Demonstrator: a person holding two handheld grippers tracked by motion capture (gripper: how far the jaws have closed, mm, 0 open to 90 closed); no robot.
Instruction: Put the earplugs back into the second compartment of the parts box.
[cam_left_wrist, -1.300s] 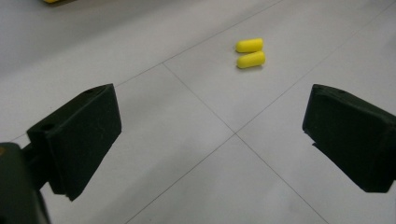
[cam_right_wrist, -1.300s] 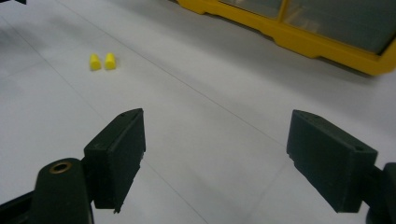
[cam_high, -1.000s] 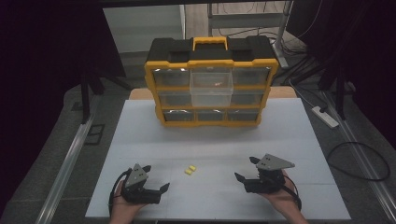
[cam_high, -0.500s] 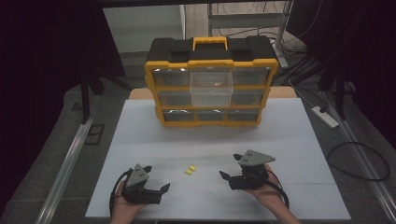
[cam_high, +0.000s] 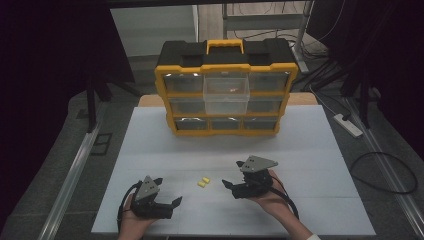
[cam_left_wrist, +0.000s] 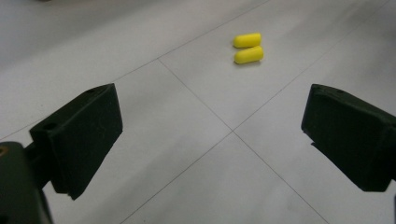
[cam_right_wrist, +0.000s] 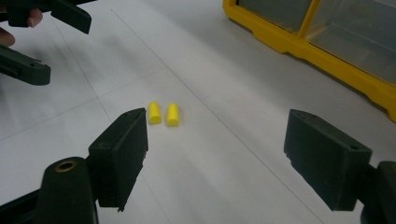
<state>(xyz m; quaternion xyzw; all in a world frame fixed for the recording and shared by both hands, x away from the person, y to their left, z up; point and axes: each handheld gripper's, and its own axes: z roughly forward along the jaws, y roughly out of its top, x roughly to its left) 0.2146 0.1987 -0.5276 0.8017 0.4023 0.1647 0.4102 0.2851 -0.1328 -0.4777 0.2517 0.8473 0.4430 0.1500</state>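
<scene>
A: Nearest the person, what's showing?

B: Left gripper (cam_high: 172, 202) is sitting low on the white tabletop (cam_high: 310, 145), fingers (cam_left_wrist: 79, 135) spread wide, nothing btwn them. Right gripper (cam_high: 229, 185) is hovering a bit farther up, fingers (cam_right_wrist: 121, 154) also released, empty.

A: And the yellow bits?

B: Two yellow earplugs (cam_high: 202, 183) are lying side by side on the tabletop, touching or nearly so, btwn the two grippers. In the right gripper view they're resting just past its left finger tip, apart from it.

A: Further back?

B: Yellow-and-black drawer organizer (cam_high: 225, 85) is standing upright at the far edge, w/ one clear drawer (cam_high: 226, 92) in the middle column sticking out.

A: Any brand or label?

B: Can't read any writing.
</scene>
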